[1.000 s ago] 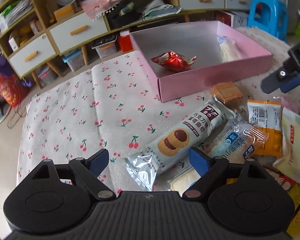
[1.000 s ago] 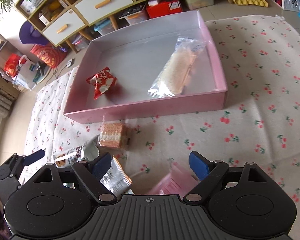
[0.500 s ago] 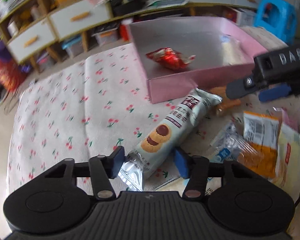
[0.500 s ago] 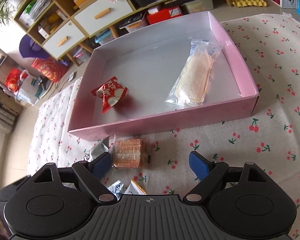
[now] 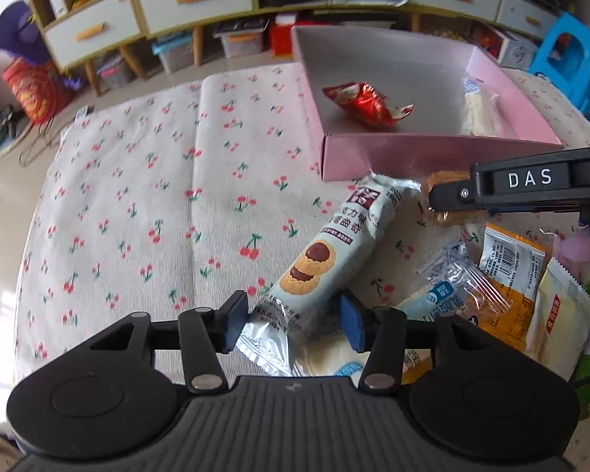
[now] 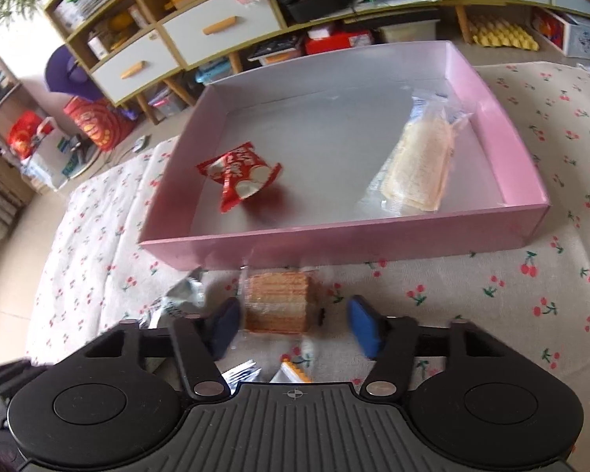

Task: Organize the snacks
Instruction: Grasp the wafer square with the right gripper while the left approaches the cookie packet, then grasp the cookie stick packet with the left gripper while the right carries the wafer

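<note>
The left gripper has its 2 blue pads on either side of the near end of the cookie pack; the jaws are narrowed around it, the left pad close against the wrapper and the right pad at its edge, though whether they truly pinch it cannot be told; the pack lies at a slant on the cherry cloth, its far end just beside the near wall of the pink box. The right gripper is partly open with the wafer between its pads; the left pad sits just beside the wafer and the right pad stands apart from it, so nothing is gripped; the wafer rests on the cloth just near of the box wall. In the left view that gripper's finger shows from the side, reaching in from the right over the wafer. Inside the box lie 2 snacks: a red packet toward the left and a clear bag of pale crackers along the right wall. To the right of the cookie pack is a loose heap of more packets, among them a clear one, an orange one and a pale yellow one.
</note>
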The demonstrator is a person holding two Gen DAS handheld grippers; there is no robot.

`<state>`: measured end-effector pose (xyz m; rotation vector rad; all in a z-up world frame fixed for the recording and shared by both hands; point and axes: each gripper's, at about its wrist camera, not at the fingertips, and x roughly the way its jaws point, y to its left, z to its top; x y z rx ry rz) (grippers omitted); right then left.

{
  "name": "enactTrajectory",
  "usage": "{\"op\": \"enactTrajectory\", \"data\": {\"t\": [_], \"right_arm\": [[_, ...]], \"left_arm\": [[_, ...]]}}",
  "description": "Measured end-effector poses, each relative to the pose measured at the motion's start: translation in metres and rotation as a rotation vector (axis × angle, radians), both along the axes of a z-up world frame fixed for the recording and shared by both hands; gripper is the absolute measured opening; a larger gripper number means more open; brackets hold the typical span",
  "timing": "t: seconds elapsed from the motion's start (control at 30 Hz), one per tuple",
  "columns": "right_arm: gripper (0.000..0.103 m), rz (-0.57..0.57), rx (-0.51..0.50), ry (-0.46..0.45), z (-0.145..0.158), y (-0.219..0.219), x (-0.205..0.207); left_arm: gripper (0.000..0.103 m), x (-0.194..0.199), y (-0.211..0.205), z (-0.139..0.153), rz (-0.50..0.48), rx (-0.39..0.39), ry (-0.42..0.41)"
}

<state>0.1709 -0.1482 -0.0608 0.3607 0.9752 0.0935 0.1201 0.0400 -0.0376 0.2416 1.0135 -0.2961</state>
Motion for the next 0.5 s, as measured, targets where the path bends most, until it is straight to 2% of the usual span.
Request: {"op": "enactTrajectory", "data": {"t": [0.03, 0.07, 0.2, 0.33, 0.5], "right_arm": [[0.041, 0.005, 0.015, 0.001, 0.001, -0.001, 0.000], [0.040, 0.004, 0.018, 0.006, 0.001, -0.001, 0.000], [0.039, -0.014, 0.021, 0.028, 0.003, -0.009, -0.003], [0.039, -0.055, 0.039, 0.084, 0.002, -0.026, -0.005], [0.039, -0.091, 0.034, 0.111, 0.002, -0.047, -0.009]], "left_arm": [[0.051, 0.000, -0.001, -0.001, -0.015, 0.002, -0.017], [0.052, 0.001, -0.002, -0.003, -0.031, 0.006, -0.030], [0.055, 0.005, -0.005, -0.010, -0.069, -0.017, -0.058], [0.054, 0.007, -0.008, -0.010, -0.088, -0.044, -0.077], [0.054, 0.007, -0.014, -0.011, -0.100, -0.056, -0.089]]}}
